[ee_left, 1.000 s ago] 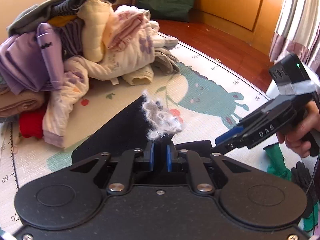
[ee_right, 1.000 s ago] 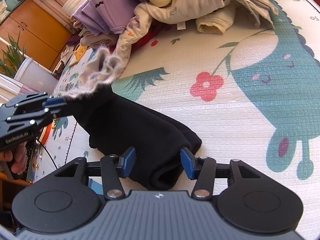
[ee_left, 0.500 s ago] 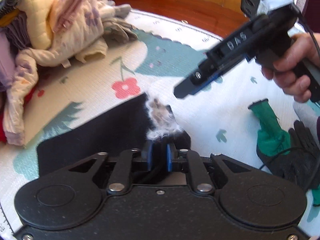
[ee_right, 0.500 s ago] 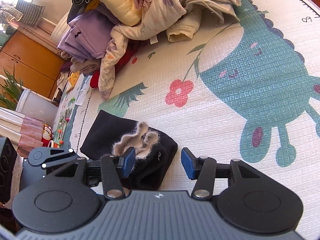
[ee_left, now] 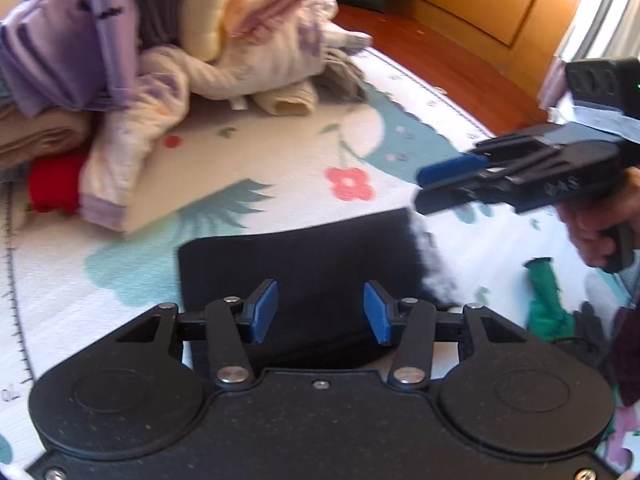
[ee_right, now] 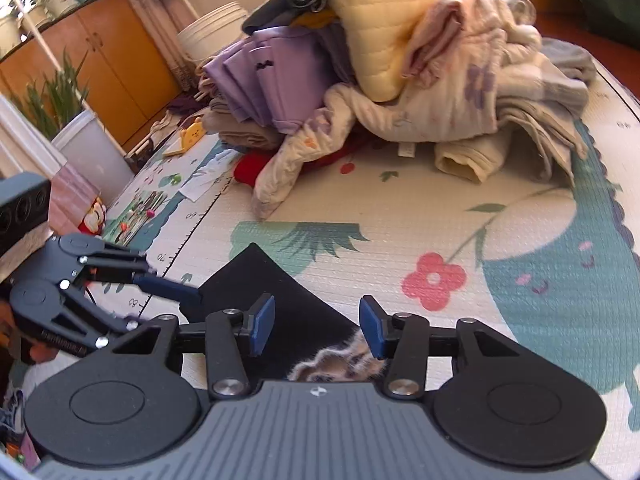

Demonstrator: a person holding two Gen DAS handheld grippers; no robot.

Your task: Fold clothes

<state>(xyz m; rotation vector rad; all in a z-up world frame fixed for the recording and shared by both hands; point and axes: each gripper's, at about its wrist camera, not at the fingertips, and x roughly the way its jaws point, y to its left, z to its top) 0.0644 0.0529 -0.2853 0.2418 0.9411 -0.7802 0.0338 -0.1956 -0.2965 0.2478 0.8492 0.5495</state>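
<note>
I am holding my left hand-held gripper (ee_left: 320,312) low over the black garment (ee_left: 304,264), its blue pads standing wide apart with nothing between them. The garment is lying flat and folded on the play mat (ee_left: 280,152), its fuzzy grey trim (ee_left: 434,268) sitting at the right-hand edge. In the right wrist view, the same garment (ee_right: 276,284) is lying just ahead of my right hand-held gripper (ee_right: 317,326), whose pads are also spread apart and gripping nothing; the furry trim (ee_right: 340,362) is showing just beneath them. Seen from the left wrist, the right hand-held gripper (ee_left: 444,184) is hovering above the trim end, not touching the cloth. A heap of unfolded clothes (ee_right: 400,72) is sitting farther back on the mat, well apart from the black garment.
</note>
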